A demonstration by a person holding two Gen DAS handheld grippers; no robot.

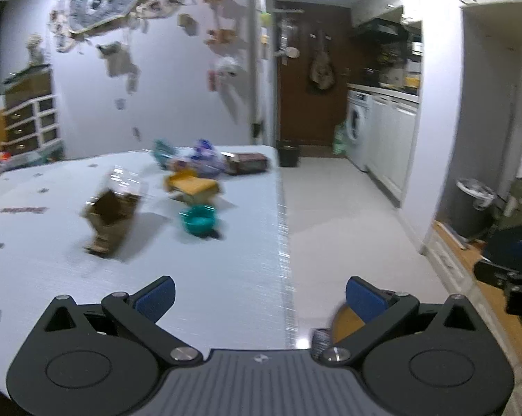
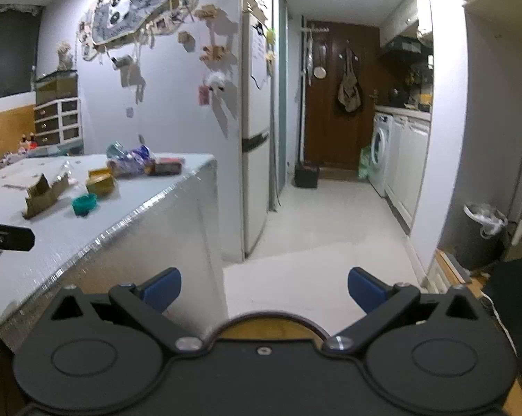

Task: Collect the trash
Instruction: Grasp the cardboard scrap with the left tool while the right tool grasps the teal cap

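Observation:
Trash lies on a white table [image 1: 226, 270]: a torn brown carton [image 1: 110, 222], a teal cup [image 1: 198, 220], a yellow box [image 1: 191, 185], a purple wrapper [image 1: 205, 159], a dark box [image 1: 247, 163] and a clear plastic piece [image 1: 124, 180]. My left gripper [image 1: 261, 300] is open and empty above the table's near right edge. My right gripper [image 2: 264, 289] is open and empty, off the table's right side over the floor. The same trash shows in the right wrist view: carton [image 2: 44, 194], teal cup [image 2: 84, 204], yellow box [image 2: 99, 180].
A dark bin with a white liner [image 2: 481, 232] stands at the right by the wall. A small black bin [image 2: 306, 175] sits before the brown door. A fridge [image 2: 255, 138] stands past the table's end. A washing machine [image 2: 379, 149] and cabinets line the right.

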